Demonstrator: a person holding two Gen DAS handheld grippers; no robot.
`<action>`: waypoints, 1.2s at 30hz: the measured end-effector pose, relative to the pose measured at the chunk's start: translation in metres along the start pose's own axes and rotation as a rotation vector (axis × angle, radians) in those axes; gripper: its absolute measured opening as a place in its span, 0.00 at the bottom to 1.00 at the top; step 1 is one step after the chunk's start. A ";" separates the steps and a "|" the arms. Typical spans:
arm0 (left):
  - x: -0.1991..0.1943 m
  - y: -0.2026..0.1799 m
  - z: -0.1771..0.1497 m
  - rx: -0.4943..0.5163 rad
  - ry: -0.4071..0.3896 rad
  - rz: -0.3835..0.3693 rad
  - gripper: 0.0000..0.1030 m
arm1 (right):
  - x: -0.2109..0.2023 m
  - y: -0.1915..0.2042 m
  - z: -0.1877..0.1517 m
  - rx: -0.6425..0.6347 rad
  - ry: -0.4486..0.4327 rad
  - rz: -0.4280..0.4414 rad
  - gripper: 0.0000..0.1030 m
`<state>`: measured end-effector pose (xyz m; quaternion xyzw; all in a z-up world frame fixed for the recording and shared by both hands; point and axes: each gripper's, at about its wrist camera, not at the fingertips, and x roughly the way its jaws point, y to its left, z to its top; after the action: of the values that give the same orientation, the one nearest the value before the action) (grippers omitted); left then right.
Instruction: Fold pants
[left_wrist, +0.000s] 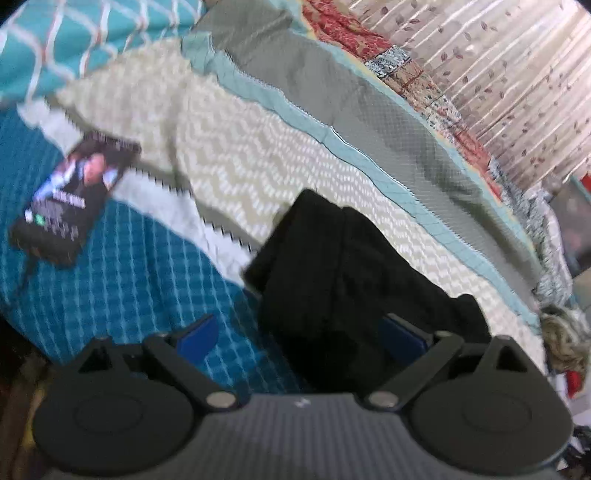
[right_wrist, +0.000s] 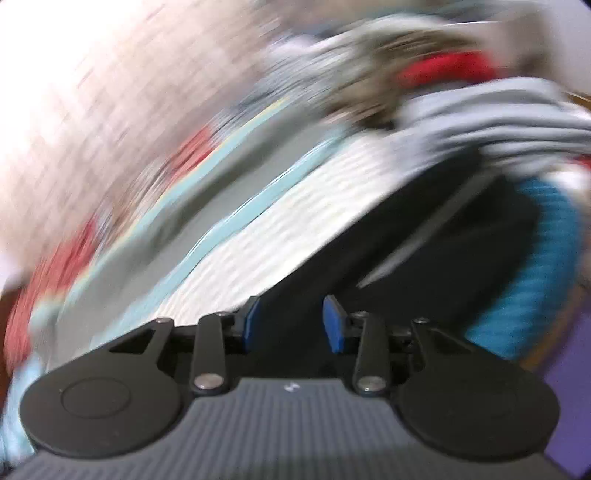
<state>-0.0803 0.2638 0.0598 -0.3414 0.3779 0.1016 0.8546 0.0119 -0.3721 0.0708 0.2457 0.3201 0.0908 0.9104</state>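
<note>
Bedding covers the whole working surface: a teal checked blanket (left_wrist: 122, 266), a cream zigzag-patterned cover (left_wrist: 258, 158) and a grey quilt (left_wrist: 332, 92) with a pale blue border lie in bands across the bed.

Left wrist view: the black pants (left_wrist: 332, 266) lie bunched on the bed, overlapping the teal blanket and the cream cover. The left gripper (left_wrist: 301, 338) is spread wide, with blue pads (left_wrist: 197, 338) on either side; the pants fabric sits between the fingers, and neither pad visibly presses it. A phone (left_wrist: 74, 199) with a lit screen rests on the teal blanket, well apart from the pants. A leaf-print curtain (left_wrist: 498, 74) hangs behind the bed.

Right wrist view: heavy motion blur. The pants (right_wrist: 424, 240) extend ahead of the right gripper (right_wrist: 291, 323), whose blue pads (right_wrist: 334, 325) stand apart with dark fabric between them. A grey garment pile (right_wrist: 498, 110) and a red item (right_wrist: 443, 68) appear only here; the phone is outside this view.
</note>
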 end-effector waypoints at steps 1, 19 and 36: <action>-0.003 0.004 -0.006 -0.015 -0.009 -0.018 0.95 | 0.013 0.025 -0.008 -0.071 0.049 0.047 0.40; 0.074 0.018 0.007 -0.006 -0.098 -0.060 0.42 | 0.136 0.199 -0.117 -0.464 0.503 0.235 0.38; 0.071 0.017 0.009 0.174 -0.197 0.138 0.41 | 0.149 0.239 -0.149 -0.593 0.470 0.226 0.41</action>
<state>-0.0326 0.2766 0.0046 -0.2275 0.3220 0.1600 0.9050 0.0323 -0.0593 0.0108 -0.0219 0.4505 0.3329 0.8281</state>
